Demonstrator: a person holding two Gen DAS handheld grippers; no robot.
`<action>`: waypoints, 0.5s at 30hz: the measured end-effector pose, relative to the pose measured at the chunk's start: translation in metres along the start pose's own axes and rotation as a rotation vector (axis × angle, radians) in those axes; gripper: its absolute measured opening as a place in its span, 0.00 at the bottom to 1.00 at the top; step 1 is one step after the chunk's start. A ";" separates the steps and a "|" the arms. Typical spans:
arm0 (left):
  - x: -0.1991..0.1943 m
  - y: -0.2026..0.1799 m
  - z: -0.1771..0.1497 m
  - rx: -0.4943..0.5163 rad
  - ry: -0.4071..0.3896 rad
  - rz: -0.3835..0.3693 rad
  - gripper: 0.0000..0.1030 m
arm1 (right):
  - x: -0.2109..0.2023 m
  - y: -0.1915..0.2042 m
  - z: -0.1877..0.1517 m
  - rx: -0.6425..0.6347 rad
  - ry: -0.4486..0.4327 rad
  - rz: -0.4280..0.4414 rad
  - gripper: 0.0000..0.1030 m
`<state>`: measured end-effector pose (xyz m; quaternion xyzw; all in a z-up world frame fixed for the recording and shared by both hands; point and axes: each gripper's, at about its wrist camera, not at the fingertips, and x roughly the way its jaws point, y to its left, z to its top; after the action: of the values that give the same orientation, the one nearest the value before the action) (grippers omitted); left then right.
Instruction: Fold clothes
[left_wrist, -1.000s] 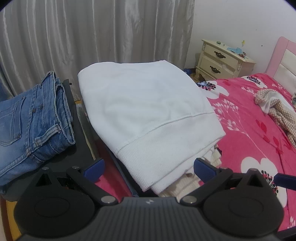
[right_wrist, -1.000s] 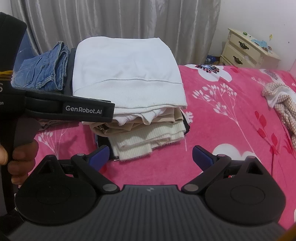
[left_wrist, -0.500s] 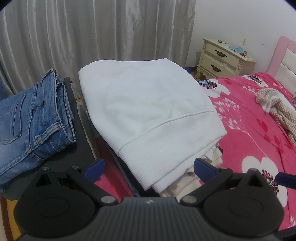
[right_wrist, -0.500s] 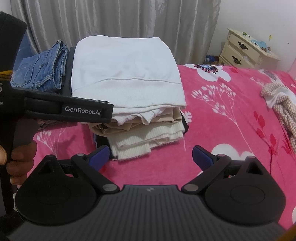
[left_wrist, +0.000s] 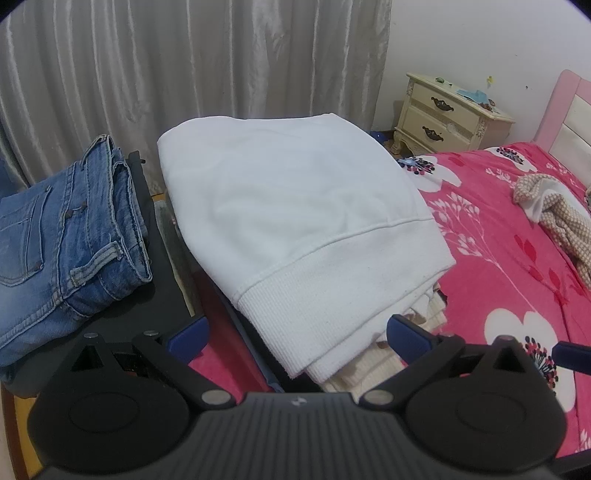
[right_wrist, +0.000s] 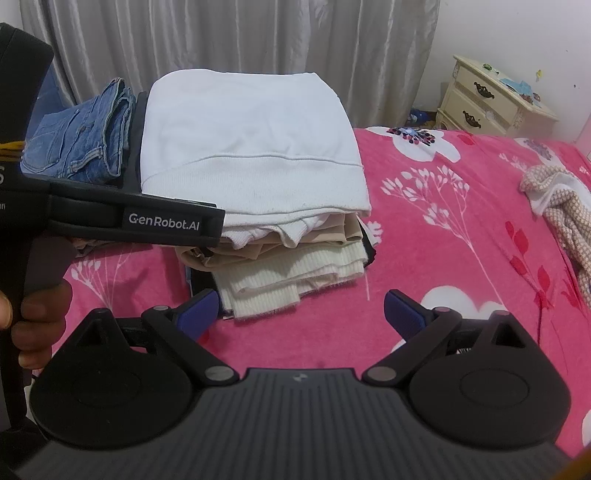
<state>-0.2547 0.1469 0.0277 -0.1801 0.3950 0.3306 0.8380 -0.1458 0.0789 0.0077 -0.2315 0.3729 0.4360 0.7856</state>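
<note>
One pink floral bed (right_wrist: 443, 229) | grey curtain (left_wrist: 184, 62) | cream nightstand (left_wrist: 447, 114)

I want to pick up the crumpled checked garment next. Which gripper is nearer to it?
Probably the right. The right gripper hangs open over the bedspread, with the checked garment ahead to its right. The left gripper sits open at the stack's edge, farther left.

A white sweatshirt (right_wrist: 247, 147) is topping a stack with beige (right_wrist: 266, 247) and cream ribbed (right_wrist: 288, 273) layers. Faded blue jeans (left_wrist: 66, 236) are lying beside it. The blanket (right_wrist: 443, 236) is showing hot pink with white flowers and red leaves. Silver-grey curtains (left_wrist: 184, 66) are hanging behind. A cream nightstand (left_wrist: 447, 118) is showing dark handles.
</note>
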 end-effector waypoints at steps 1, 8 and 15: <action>0.000 0.000 0.000 0.000 0.000 0.001 1.00 | 0.000 0.000 0.000 0.000 0.000 0.000 0.94; 0.000 0.000 0.001 0.001 0.000 -0.002 1.00 | 0.000 0.000 0.000 0.000 0.000 -0.002 0.94; -0.001 -0.001 0.000 0.004 -0.003 -0.003 1.00 | 0.000 0.000 0.001 0.002 0.003 -0.007 0.94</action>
<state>-0.2544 0.1462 0.0284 -0.1787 0.3942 0.3289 0.8394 -0.1456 0.0799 0.0080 -0.2330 0.3736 0.4325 0.7868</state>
